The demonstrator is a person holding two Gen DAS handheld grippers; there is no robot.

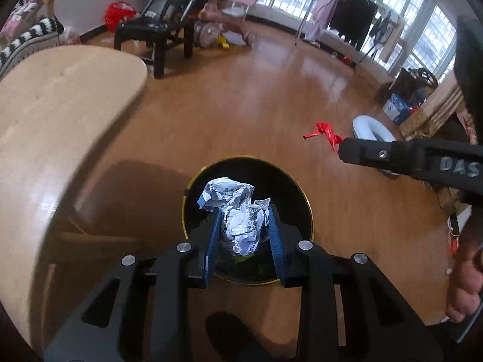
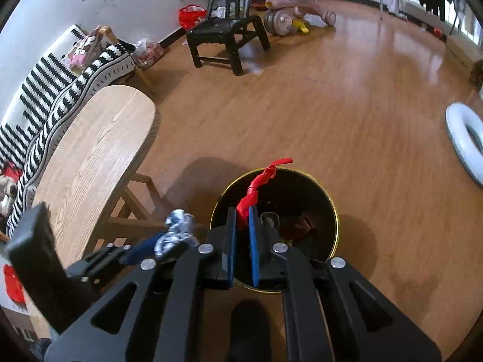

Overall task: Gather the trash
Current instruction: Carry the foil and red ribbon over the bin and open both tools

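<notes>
A black trash bin with a gold rim (image 1: 305, 194) stands on the wooden floor below both grippers; it also shows in the right wrist view (image 2: 333, 208). My left gripper (image 1: 245, 211) is shut on a crumpled white printed wrapper (image 1: 238, 208) and holds it over the bin; the wrapper also shows in the right wrist view (image 2: 176, 230). My right gripper (image 2: 242, 211) is shut on a twisted red wrapper strip (image 2: 259, 184) above the bin's near rim. The strip also shows in the left wrist view (image 1: 324, 131) at the tip of the right gripper (image 1: 342, 149). Dark trash lies inside the bin.
A light wooden oval table (image 2: 90, 150) stands left of the bin, with a striped sofa (image 2: 45, 99) behind it. A black chair (image 2: 226, 36), a pink ride-on toy (image 2: 295, 3) and a pale blue ring (image 2: 465, 141) are on the floor farther off.
</notes>
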